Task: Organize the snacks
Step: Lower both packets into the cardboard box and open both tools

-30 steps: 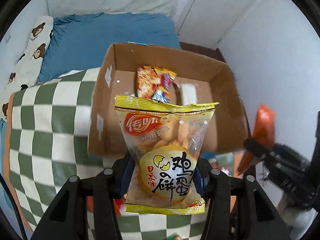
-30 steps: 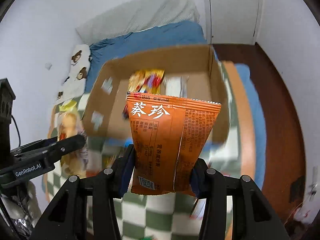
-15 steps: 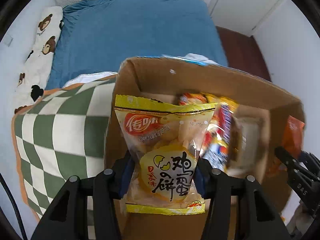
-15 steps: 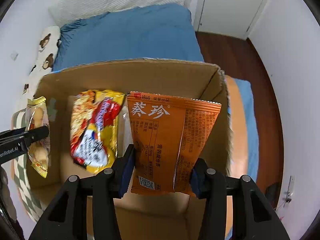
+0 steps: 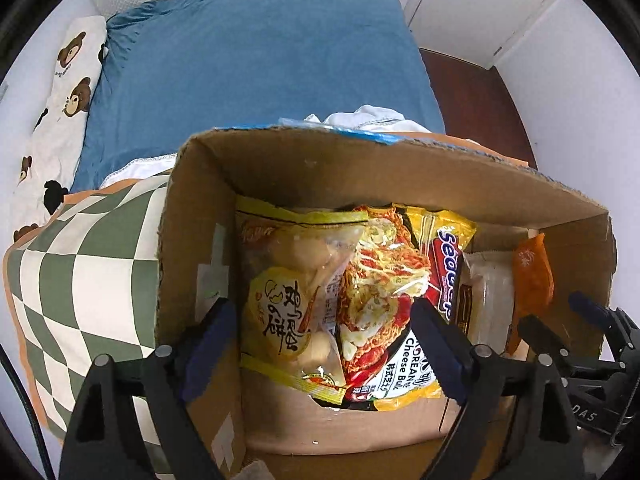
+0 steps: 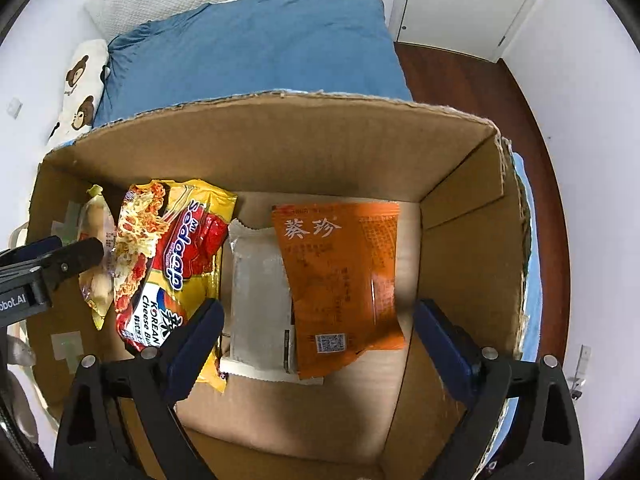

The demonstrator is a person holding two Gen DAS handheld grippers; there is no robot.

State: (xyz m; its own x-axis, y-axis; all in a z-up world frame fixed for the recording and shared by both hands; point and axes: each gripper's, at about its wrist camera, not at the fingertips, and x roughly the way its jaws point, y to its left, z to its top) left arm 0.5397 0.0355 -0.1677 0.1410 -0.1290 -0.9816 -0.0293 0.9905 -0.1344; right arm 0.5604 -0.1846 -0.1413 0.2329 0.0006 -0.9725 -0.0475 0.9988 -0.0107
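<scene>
A cardboard box [image 5: 360, 160] [image 6: 320, 140] holds several snack packs. The yellow egg-biscuit bag [image 5: 288, 292] lies at its left end, also in the right wrist view [image 6: 96, 264]. Beside it lies a yellow and red noodle pack [image 5: 392, 292] [image 6: 168, 256], then a white pack [image 6: 260, 300] [image 5: 488, 296], then the orange pack [image 6: 340, 280] [image 5: 532, 276]. My left gripper [image 5: 324, 344] is open and empty over the biscuit bag. My right gripper [image 6: 318, 344] is open and empty over the orange pack. Each gripper shows in the other's view, left [image 6: 44, 272] and right [image 5: 560, 336].
The box stands on a green and white checked cloth [image 5: 80, 272]. Behind it is a bed with a blue sheet [image 5: 256, 60] [image 6: 256, 44] and a bear-print pillow [image 5: 60, 92]. A dark wooden floor [image 6: 532, 128] and white door [image 6: 460, 0] lie to the right.
Both grippers opened. The egg-biscuit bag dropped from the left one into the box's left end, and the orange pack dropped from the right one into the box. Both cameras moved closer over the box.
</scene>
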